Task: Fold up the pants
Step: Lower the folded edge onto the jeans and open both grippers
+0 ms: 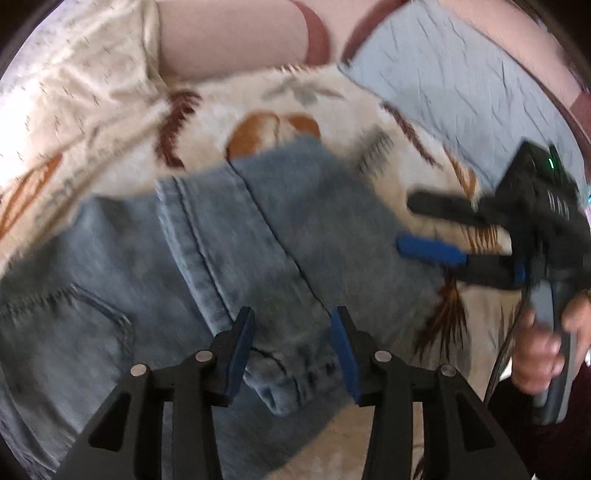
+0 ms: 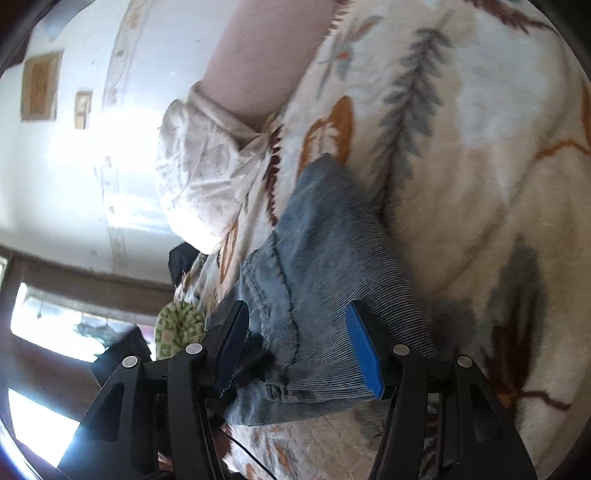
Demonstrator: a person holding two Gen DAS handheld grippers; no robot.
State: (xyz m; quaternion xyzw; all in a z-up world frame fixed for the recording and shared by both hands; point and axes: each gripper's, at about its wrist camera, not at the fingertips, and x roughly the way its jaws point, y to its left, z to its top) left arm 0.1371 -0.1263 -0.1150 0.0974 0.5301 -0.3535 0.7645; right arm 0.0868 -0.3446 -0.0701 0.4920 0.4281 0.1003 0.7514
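Where the left wrist view begins, a crumpled cream sheet (image 1: 62,92) fills the upper left edge, with a pink pillow (image 1: 229,33) beside it. Below these, the jeans (image 1: 229,229) lie folded on a patterned blanket (image 1: 332,99) spread over the bed, with 1 hem corner turned toward the camera. Bare blanket shows above the jeans and to their right. At the upper right edge lies a pale blue cloth (image 1: 461,85).

Over the near hem, the left hand-held gripper (image 1: 291,350) has its 2 blue pads parted on either side of the denim, not pressing it. Farther right, a hand (image 1: 543,354) holds the right hand-held gripper (image 1: 417,225). Its jaws stand apart at the right edge of the jeans and hold nothing; the blue finger lies over the denim.
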